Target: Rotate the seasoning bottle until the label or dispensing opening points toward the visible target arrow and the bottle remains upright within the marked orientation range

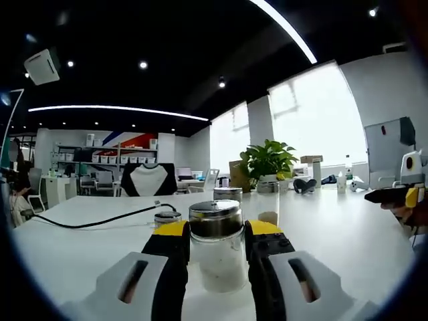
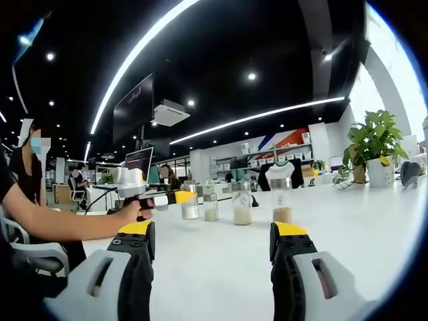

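Left claw: I see my two yellow-tipped jaws closed against the sides of a bottle, one on each flank, pinching it just below the cap.
Bottle: clear glass with a shiny metal cap, upright on the white counter, near me, pale seasoning in the lower part. I can't make out a label or opening from here.
Behind it: two more jars, one just left and slightly farther, one farther back.
Cable: black, trailing across the counter to the left.
Plant: potted, far side, right of centre.
Right claw: jaws wide apart, nothing between them, held over bare counter.
Row of jars: four in my right gripper view, standing side by side farther along the counter.
Left claw from the right gripper view: it reaches in from the left, held in a hand, its tip at the leftmost jar; probably gripping it, though it's small at that range.
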`<action>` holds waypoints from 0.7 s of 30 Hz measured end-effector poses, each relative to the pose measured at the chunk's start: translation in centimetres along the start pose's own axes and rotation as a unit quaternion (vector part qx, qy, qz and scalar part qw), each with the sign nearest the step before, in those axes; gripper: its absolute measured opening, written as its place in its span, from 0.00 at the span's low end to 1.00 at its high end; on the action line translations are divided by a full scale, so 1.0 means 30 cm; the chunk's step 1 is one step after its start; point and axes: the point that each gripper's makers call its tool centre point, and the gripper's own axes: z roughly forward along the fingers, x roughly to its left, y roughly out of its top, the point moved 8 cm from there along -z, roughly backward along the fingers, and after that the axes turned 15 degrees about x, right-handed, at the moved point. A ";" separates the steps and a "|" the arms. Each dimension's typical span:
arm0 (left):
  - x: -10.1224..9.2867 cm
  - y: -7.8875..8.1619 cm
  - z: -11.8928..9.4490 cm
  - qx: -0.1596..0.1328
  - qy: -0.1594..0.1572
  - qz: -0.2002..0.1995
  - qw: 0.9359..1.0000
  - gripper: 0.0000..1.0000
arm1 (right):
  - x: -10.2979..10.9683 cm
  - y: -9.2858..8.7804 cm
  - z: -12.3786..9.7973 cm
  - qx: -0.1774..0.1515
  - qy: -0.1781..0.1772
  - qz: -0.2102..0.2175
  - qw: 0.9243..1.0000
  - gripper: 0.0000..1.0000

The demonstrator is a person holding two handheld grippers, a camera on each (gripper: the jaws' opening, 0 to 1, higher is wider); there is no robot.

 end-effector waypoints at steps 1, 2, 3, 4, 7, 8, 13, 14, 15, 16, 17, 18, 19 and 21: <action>-0.013 0.001 -0.004 0.000 -0.006 0.003 1.000 0.34 | 0.001 0.002 0.000 -0.001 0.001 -0.001 1.000 0.70; -0.022 0.002 -0.007 -0.001 -0.009 0.004 1.000 0.34 | 0.003 0.003 0.001 0.000 0.001 -0.003 1.000 0.70; -0.030 0.002 -0.010 -0.001 -0.014 0.003 1.000 0.34 | 0.004 0.004 0.002 0.000 0.002 -0.004 1.000 0.70; -0.038 0.003 -0.013 -0.002 -0.018 0.001 1.000 0.34 | 0.005 0.005 0.003 0.000 0.003 -0.005 1.000 0.70; -0.068 0.005 -0.024 -0.001 -0.030 0.007 1.000 0.34 | 0.012 0.011 0.011 -0.001 0.006 -0.010 1.000 0.69; -0.074 0.004 -0.026 -0.001 -0.032 0.009 0.999 0.34 | 0.014 0.013 0.014 0.000 0.008 -0.012 1.000 0.69; -0.097 -0.002 -0.027 0.009 -0.051 0.009 0.999 0.34 | 0.032 0.016 0.034 0.008 0.018 -0.030 0.999 0.69; -0.102 -0.005 -0.028 0.013 -0.053 0.010 0.998 0.34 | 0.034 0.014 0.037 0.009 0.020 -0.033 0.999 0.69; -0.105 -0.007 -0.028 0.014 -0.055 0.010 0.998 0.34 | 0.036 0.013 0.039 0.011 0.021 -0.035 0.999 0.68; -0.106 -0.009 -0.028 0.016 -0.057 0.009 0.998 0.34 | 0.037 0.011 0.042 0.013 0.024 -0.037 0.999 0.68; -0.110 -0.011 -0.029 0.019 -0.060 0.006 0.998 0.34 | 0.038 0.010 0.045 0.015 0.025 -0.038 0.999 0.68; -0.113 -0.012 -0.031 0.019 -0.061 0.004 0.998 0.34 | 0.038 0.009 0.047 0.016 0.026 -0.039 0.999 0.67; -0.118 -0.012 -0.036 0.019 -0.064 0.004 0.998 0.34 | 0.039 0.010 0.048 0.016 0.027 -0.040 0.999 0.67; -0.130 -0.012 -0.042 0.018 -0.070 0.003 0.997 0.34 | 0.040 0.012 0.052 0.016 0.029 -0.041 0.999 0.67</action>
